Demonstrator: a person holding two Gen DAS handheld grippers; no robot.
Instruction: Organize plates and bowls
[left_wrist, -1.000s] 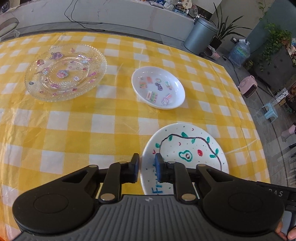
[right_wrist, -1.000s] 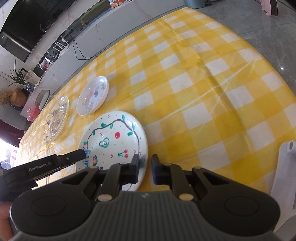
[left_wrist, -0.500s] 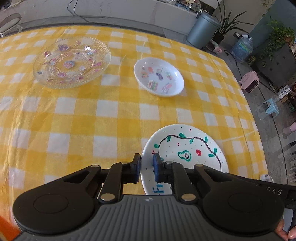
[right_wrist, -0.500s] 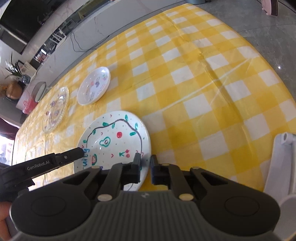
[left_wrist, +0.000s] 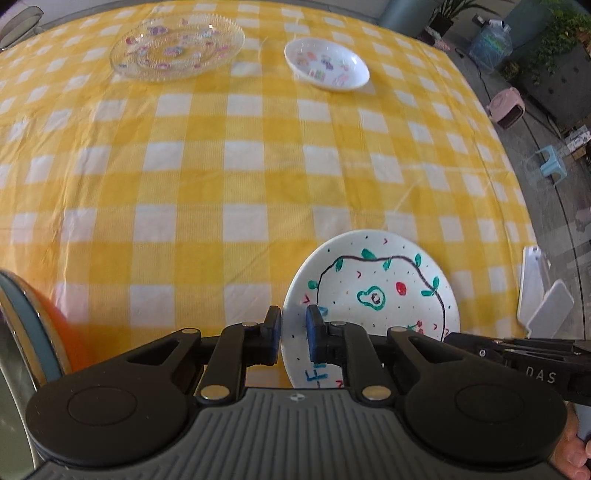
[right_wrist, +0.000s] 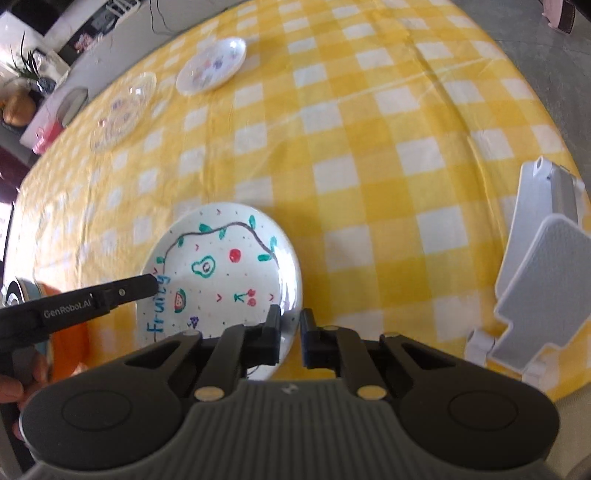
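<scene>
Plates and a bowl sit on the counter under a yellow-and-white checked cloth. Nearest is a white painted plate with a dark vine line, green leaves, an avocado, a red dot, cherries and blue lettering reading "Fruity"; it appears lifted and tilted above the cloth, gripped from two sides. The left gripper has its jaws closed on the plate's left rim, one finger on each face of the edge, and in the right wrist view it shows as a black arm reaching in from the left to the lettered edge. The right gripper has its jaws clamped on the near right rim of the same plate, the rim passing through the narrow gap between the fingers. Far across the counter, well apart from the painted plate, a clear glass plate with small coloured motifs sits at the far left, and a small white bowl with coloured stickers inside sits to its right, the two apart from each other. At the near right edge of the counter stands a white rack with upright dividers, close to the painted plate but not touching it. Something orange with a grey rim shows at the lower left, too blurred to identify.
</scene>
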